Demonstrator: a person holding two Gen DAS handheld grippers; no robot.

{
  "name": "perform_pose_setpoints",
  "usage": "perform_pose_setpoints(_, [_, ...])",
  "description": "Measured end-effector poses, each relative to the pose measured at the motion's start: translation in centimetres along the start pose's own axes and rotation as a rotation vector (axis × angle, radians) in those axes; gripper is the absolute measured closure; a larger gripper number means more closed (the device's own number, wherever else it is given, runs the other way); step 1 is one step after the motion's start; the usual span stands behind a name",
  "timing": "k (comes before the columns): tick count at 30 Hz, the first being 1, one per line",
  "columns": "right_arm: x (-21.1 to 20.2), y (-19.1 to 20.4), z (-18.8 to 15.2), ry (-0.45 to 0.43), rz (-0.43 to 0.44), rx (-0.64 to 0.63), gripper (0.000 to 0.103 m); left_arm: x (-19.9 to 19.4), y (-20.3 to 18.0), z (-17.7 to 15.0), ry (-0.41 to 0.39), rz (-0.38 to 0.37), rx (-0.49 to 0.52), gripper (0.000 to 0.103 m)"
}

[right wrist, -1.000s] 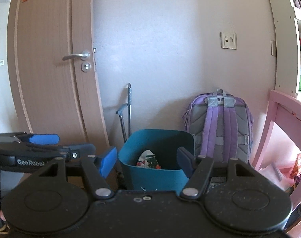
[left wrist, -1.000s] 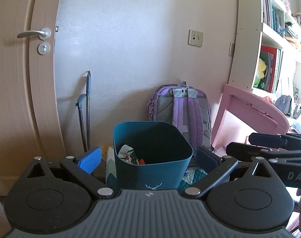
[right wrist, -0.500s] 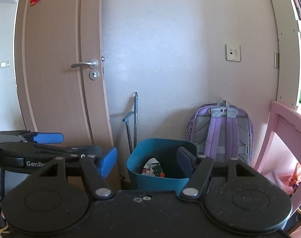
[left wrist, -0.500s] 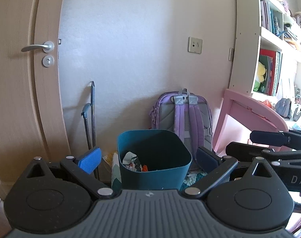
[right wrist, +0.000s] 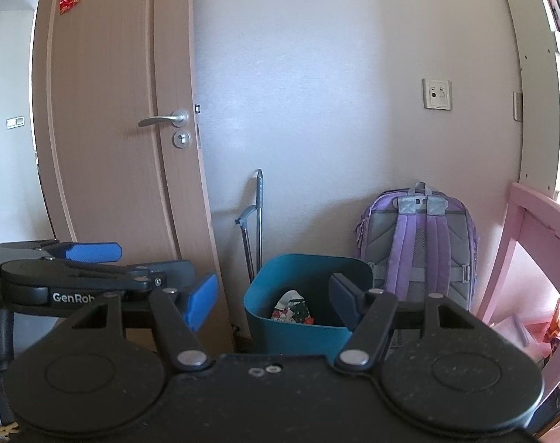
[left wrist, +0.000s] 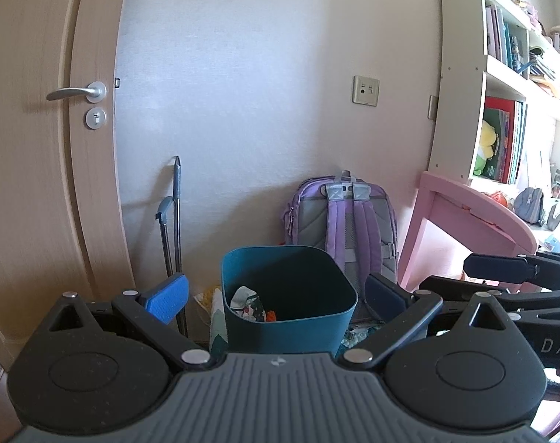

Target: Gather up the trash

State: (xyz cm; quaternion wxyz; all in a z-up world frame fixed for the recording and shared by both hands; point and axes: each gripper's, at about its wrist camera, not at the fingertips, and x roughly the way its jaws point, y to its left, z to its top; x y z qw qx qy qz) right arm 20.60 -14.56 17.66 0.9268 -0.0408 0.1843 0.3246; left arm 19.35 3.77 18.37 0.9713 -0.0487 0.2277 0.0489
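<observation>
A teal bin (left wrist: 298,336) stands on the floor against the wall, with crumpled patterned trash (left wrist: 248,302) lying in it. My left gripper (left wrist: 276,295) hangs in front of and above the bin, open and holding nothing. Its blue pad is left of the bin and its dark pad is right of it. My right gripper (right wrist: 270,297) is also open and empty, facing the same bin (right wrist: 294,336) and trash (right wrist: 293,310). The two grippers are side by side: the right gripper (left wrist: 475,278) shows at the right edge, the left gripper (right wrist: 139,260) at the left edge.
A wooden door (left wrist: 40,184) is to the left, and a long-handled tool (left wrist: 176,214) leans on the wall beside the bin. A purple backpack (left wrist: 350,221) stands behind the bin. A pink desk (left wrist: 464,217) and a bookshelf (left wrist: 501,129) are to the right. Patterned items (left wrist: 215,310) lie beside the bin.
Both views have drawn back slightly from the bin, which looks a little smaller and sits lower in the left wrist view. The jaws of both grippers stand as before.
</observation>
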Motion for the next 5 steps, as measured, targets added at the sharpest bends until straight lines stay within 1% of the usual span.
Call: perform_pose_setpoints(5, [0.10, -0.17, -0.21, 0.004, 0.005, 0.002, 0.036, 0.34, 0.37, -0.26, 0.005, -0.021, -0.023, 0.001])
